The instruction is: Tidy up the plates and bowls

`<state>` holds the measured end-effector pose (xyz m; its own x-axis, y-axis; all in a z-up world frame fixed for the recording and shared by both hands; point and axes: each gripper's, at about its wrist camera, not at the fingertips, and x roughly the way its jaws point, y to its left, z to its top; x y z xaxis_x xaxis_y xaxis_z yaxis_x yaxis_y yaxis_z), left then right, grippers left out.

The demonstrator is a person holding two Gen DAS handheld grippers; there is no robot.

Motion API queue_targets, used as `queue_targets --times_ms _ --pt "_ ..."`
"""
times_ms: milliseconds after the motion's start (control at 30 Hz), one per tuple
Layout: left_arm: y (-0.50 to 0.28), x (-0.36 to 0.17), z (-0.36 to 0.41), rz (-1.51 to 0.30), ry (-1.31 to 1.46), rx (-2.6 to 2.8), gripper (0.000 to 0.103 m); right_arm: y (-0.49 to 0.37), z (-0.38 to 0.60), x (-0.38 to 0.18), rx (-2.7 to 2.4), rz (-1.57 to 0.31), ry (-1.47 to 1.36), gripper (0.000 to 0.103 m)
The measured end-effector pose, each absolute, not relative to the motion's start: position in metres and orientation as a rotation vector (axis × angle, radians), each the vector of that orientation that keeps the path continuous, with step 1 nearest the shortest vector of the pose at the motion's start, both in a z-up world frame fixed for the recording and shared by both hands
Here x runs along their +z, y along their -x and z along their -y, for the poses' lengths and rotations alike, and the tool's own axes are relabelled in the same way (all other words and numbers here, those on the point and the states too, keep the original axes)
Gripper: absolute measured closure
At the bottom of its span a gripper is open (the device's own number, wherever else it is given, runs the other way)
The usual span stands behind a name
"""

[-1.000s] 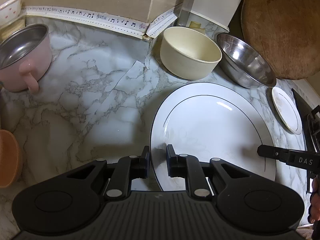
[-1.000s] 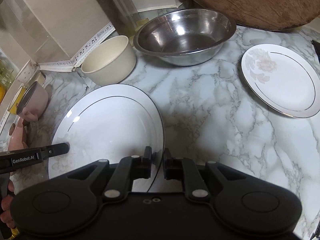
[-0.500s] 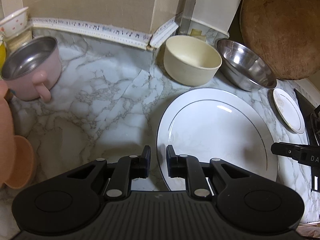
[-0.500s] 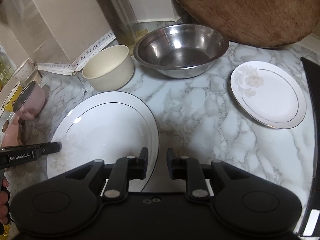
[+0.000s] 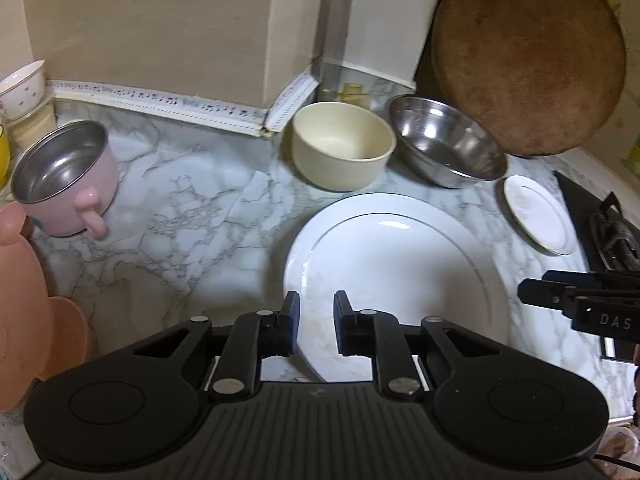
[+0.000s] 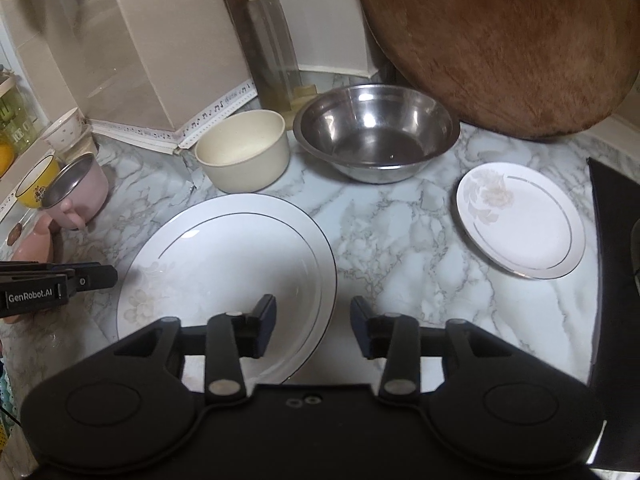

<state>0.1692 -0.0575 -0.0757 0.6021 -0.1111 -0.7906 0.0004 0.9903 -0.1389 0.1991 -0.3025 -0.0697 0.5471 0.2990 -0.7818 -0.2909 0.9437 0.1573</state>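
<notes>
Left wrist view: my left gripper (image 5: 316, 320) hangs over the near rim of the big plate (image 5: 400, 264), jaws apart and holding nothing. My right gripper (image 6: 313, 322) is spread wide astride the plate's (image 6: 224, 256) right edge, gripping nothing. Beyond stand the cream bowl (image 6: 244, 156) and steel bowl (image 6: 376, 138), side by side; the small plate (image 6: 520, 220) lies well right.

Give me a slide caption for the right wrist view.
Open right gripper poised over the large white plate's rim, small floral plate lying apart on the marble counter.
</notes>
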Motion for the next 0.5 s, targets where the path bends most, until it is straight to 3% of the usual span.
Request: queue_targets --times_ms 100,167,200,400,500 --pt "-0.165 -0.067 0.063 -0.902 0.132 -0.096 0.070 -0.193 0.303 -0.062 0.343 -0.912 0.005 0.048" --pt "-0.163 -0.060 0.067 -0.879 0.124 -0.109 0.044 -0.190 0.305 -0.055 0.339 -0.904 0.004 0.040" --pt "-0.162 -0.056 0.069 -0.863 0.118 -0.111 0.040 -0.188 0.307 -0.052 0.339 -0.896 0.004 0.038" --pt "-0.164 -0.040 0.086 -0.820 0.102 -0.157 0.037 -0.180 0.316 -0.035 0.328 -0.848 0.015 0.024" --pt "-0.165 -0.036 0.096 -0.804 0.100 -0.184 0.029 -0.178 0.322 -0.029 0.315 -0.829 0.014 0.017"
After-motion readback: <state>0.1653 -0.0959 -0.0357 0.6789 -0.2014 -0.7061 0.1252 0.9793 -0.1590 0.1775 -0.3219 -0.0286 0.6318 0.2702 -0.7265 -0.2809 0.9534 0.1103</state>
